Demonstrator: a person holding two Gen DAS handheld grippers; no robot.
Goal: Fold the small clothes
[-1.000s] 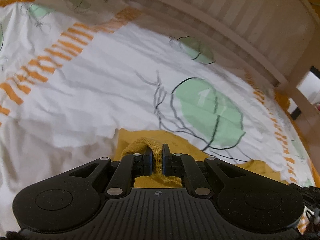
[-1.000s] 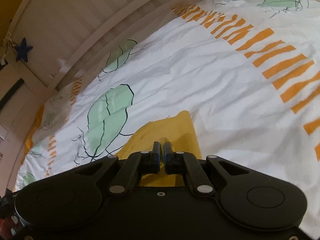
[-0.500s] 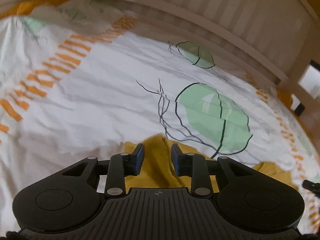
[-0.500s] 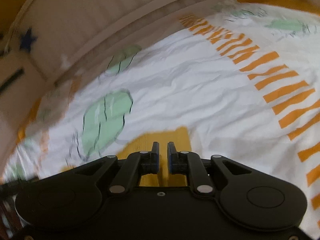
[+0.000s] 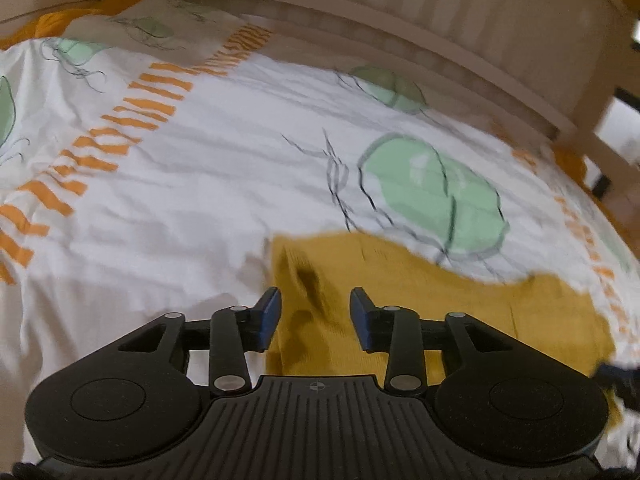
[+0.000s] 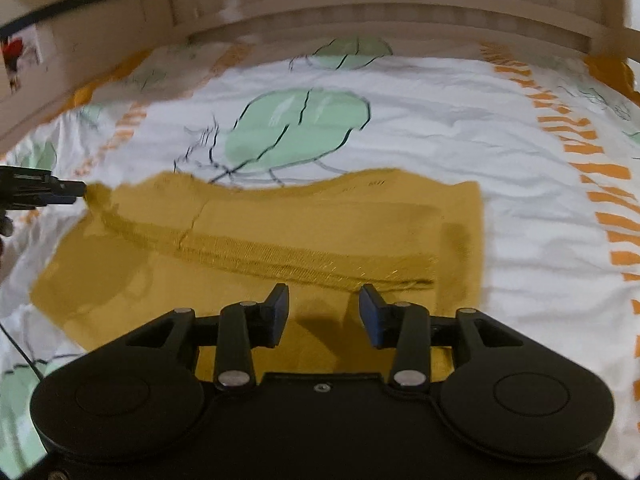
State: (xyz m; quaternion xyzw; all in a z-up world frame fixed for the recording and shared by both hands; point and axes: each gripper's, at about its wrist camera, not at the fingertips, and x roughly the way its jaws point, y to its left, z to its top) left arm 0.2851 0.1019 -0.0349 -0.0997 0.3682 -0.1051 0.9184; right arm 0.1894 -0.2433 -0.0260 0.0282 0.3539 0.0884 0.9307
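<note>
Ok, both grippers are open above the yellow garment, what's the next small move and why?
Probably lower the right gripper onto the near edge of the yellow garment and pinch it: the cloth lies flat on the bedsheet, folded once along its ribbed band, ungripped.

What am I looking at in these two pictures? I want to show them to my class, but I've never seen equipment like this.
Each picture comes from a camera mounted on a handheld two-finger gripper, looking forward along its fingers; a person holds one in each hand. The black shape at the bottom is the tool itself. The left gripper and the right gripper are both open and hold nothing. Beneath them a mustard-yellow garment lies spread on a white bedsheet printed with green leaves and orange stripes. A slatted wooden bed frame runs behind.
</note>
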